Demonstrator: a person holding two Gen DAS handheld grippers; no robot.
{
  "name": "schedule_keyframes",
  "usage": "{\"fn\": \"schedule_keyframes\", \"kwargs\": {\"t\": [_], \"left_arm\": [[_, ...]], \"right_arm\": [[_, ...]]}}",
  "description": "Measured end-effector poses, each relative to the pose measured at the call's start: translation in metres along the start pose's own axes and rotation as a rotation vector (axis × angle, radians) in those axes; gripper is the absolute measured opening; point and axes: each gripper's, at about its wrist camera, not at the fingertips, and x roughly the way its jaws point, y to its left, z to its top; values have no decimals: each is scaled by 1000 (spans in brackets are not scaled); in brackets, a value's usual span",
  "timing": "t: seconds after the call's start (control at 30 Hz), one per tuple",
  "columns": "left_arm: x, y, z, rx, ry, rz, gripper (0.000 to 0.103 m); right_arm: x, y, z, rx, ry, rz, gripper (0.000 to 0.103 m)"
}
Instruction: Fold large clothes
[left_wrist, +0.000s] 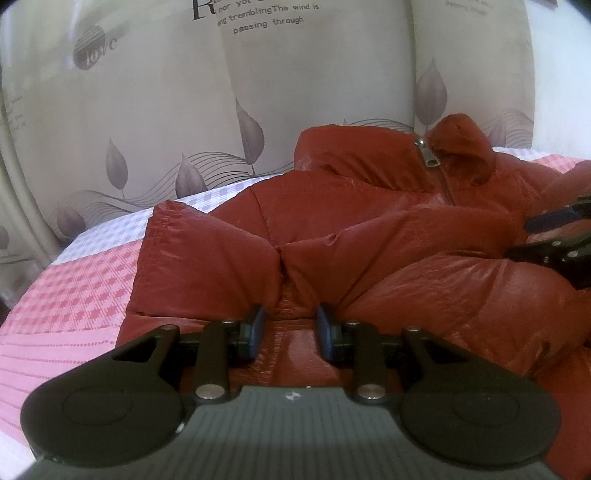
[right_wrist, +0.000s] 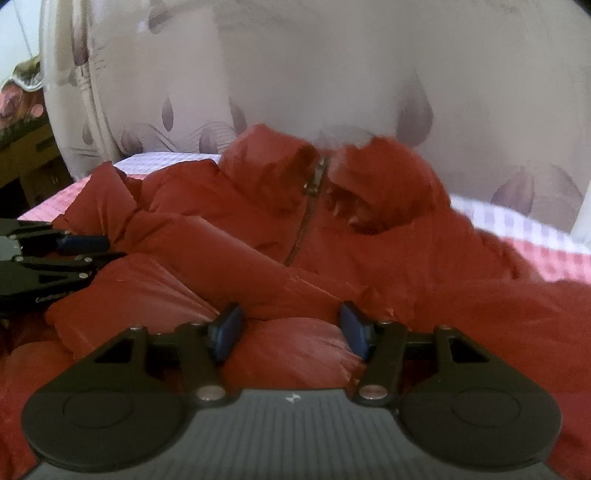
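Note:
A red puffer jacket (left_wrist: 369, 236) lies on the bed, zipped front up, collar toward the headboard; it also shows in the right wrist view (right_wrist: 369, 236). Its sleeves are folded across the body. My left gripper (left_wrist: 290, 332) is open, its blue pads on either side of a fold of red fabric near the jacket's left edge. My right gripper (right_wrist: 291, 328) is open, its pads on either side of a puffy bulge of jacket. The right gripper also shows in the left wrist view (left_wrist: 546, 236), and the left gripper shows in the right wrist view (right_wrist: 85, 247).
A pink and white checked bedsheet (left_wrist: 74, 288) covers the bed. A padded headboard (left_wrist: 184, 110) with leaf prints and text stands behind the jacket. A wooden piece of furniture (right_wrist: 26, 155) stands off the bed at far left.

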Motion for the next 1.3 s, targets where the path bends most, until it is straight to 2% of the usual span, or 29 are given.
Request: {"fn": "schedule_keyframes", "kwargs": {"t": [0.4,0.63,0.7,0.73,0.77,0.83,1.13,1.3], "left_arm": [[-1,-1,0,13,-3,7,33],[-1,-2,1,15,-3,11,33],[-1,-2,0,17,-3,11,33],[-1,-2,1,17,-3,12,33],[-1,-2,1,18,-3,13,33],[-1,-3,0,21,-5,15,33],[-2,-3,-1,37,-13,24,35],[-2,-1,-1,35,-14,20,35]], "right_arm": [[-11,-14,1,86,-12,53,58],[-32,-9,5,-9,34,-4,60],[-38,-17,1,-1,26,-24,66],[-40,-22,-2,14,25,-39,79],[-41,-28,-5,32,25,-47,82],[-44,-35,-11,58,10,-27,82],[-35,-21,-23,-19,-1,-124,83],[-34,-26,-23,4,3,-104,83]]}}
